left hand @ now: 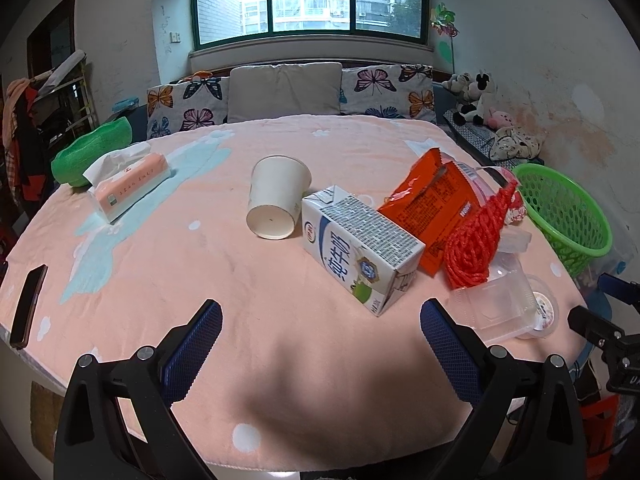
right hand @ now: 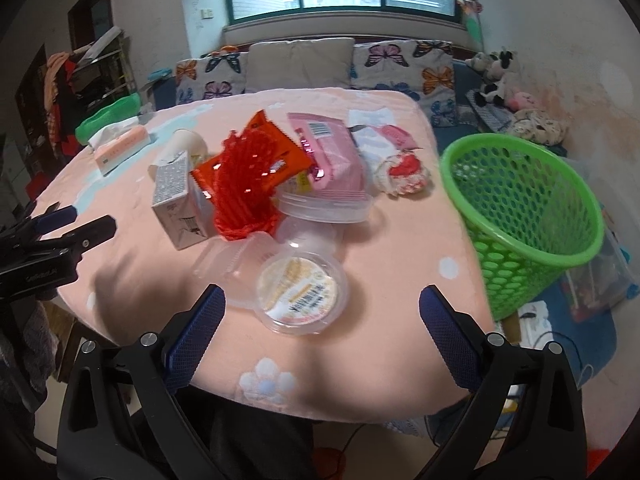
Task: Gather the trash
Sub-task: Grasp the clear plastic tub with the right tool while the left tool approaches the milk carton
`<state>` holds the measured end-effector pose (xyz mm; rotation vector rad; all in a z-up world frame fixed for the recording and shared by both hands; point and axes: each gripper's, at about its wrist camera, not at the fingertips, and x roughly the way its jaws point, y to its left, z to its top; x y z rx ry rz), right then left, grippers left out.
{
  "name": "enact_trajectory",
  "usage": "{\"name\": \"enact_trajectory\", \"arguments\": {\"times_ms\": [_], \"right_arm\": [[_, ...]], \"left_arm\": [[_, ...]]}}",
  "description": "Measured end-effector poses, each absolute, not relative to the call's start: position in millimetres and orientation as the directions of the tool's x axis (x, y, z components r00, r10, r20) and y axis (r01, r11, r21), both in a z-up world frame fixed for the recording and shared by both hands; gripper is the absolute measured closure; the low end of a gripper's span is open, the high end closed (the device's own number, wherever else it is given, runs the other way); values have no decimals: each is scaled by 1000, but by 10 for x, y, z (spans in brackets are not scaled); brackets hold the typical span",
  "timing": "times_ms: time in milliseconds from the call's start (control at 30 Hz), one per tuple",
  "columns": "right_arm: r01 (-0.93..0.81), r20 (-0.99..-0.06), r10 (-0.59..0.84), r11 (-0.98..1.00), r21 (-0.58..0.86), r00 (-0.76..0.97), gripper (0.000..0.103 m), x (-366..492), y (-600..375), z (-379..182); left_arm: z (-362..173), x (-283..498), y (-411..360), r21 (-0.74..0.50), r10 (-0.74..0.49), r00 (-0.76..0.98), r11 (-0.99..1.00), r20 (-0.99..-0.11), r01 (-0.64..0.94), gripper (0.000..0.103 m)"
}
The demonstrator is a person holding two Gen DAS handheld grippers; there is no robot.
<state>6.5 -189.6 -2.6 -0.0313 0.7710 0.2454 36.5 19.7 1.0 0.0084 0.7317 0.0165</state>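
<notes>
Trash lies on a pink-covered table (left hand: 224, 264): a tipped paper cup (left hand: 277, 196), a milk carton (left hand: 360, 248) on its side, an orange snack bag (left hand: 434, 204), a red net bag (left hand: 478, 236) and clear plastic containers (left hand: 496, 308). My left gripper (left hand: 320, 320) is open and empty, hovering near the table's front edge before the carton. My right gripper (right hand: 322, 306) is open and empty, its fingers either side of a lidded clear cup (right hand: 302, 290). A pink wrapper (right hand: 328, 156) and a green mesh basket (right hand: 520, 216) also show there.
A tissue box (left hand: 128, 188) and a green bowl (left hand: 94, 152) sit at the table's left. A phone (left hand: 28, 304) lies at the left edge. A sofa with butterfly cushions (left hand: 288, 92) stands behind. The green basket (left hand: 564, 208) stands at the right edge.
</notes>
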Motion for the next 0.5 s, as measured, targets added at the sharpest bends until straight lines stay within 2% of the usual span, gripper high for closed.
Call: {"name": "enact_trajectory", "arguments": {"times_ms": [300, 500], "right_arm": [[-431, -708, 359, 898, 85, 608, 10, 256, -1680, -70], [-560, -744, 422, 825, 77, 518, 18, 447, -1560, -166]], "left_arm": [[-17, 385, 263, 11, 16, 736, 1000, -676, -11, 7], [-51, 456, 309, 4, 11, 725, 1000, -688, -11, 7]]}}
